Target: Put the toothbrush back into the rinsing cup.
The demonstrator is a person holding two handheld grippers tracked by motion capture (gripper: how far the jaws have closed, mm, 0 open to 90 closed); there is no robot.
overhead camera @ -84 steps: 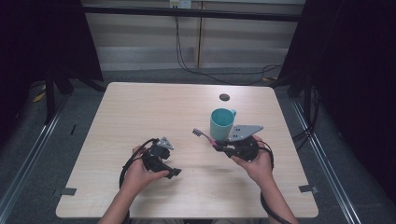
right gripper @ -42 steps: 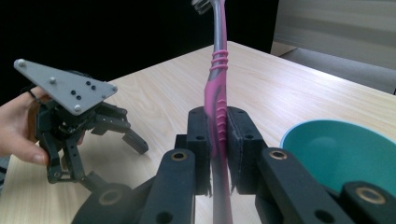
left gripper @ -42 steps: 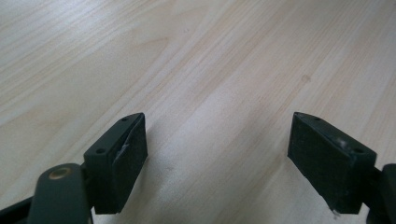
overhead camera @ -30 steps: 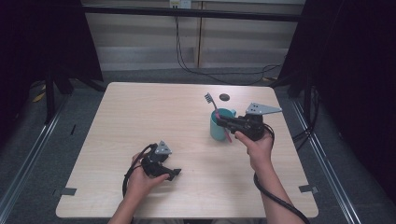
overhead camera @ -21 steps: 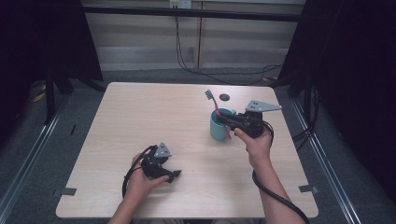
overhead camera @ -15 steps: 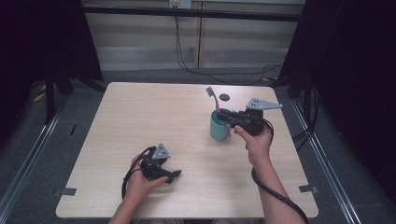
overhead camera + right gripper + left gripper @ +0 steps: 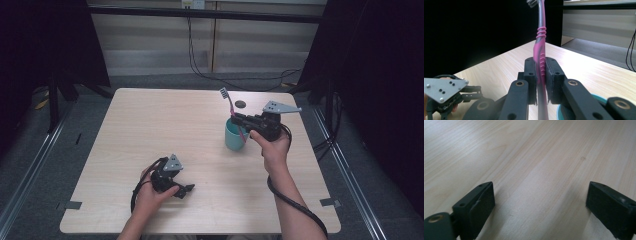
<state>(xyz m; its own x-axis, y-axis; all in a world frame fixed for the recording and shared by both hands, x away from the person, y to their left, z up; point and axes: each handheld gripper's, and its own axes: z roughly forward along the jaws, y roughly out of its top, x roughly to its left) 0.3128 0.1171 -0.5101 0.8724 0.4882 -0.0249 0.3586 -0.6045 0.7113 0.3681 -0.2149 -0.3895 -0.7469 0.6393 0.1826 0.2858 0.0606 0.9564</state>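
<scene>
A pink toothbrush (image 7: 229,106) with a grey bristle head stands nearly upright, head up. My right gripper (image 7: 238,120) is shut on the middle of its handle. Its lower end reaches down at the mouth of the teal cup (image 7: 233,138) right of the table's centre. In the right gripper view both pads clamp the toothbrush (image 7: 540,37), and the cup's rim (image 7: 600,99) lies just below. My left gripper (image 7: 186,189) rests near the front edge. Its jaws have just been opening; the left gripper (image 7: 540,200) stands wide over bare wood with nothing between them.
A small dark disc (image 7: 240,104) lies on the wooden table (image 7: 150,125) behind the cup. Cables trail from both grippers. Dark curtains and metal floor rails flank the table. The left gripper (image 7: 472,95) lies low on the left in the right gripper view.
The right gripper has lifted the toothbrush from lying low beside the cup to standing upright over it. In the last second it barely shifted. The left hand stayed put.
</scene>
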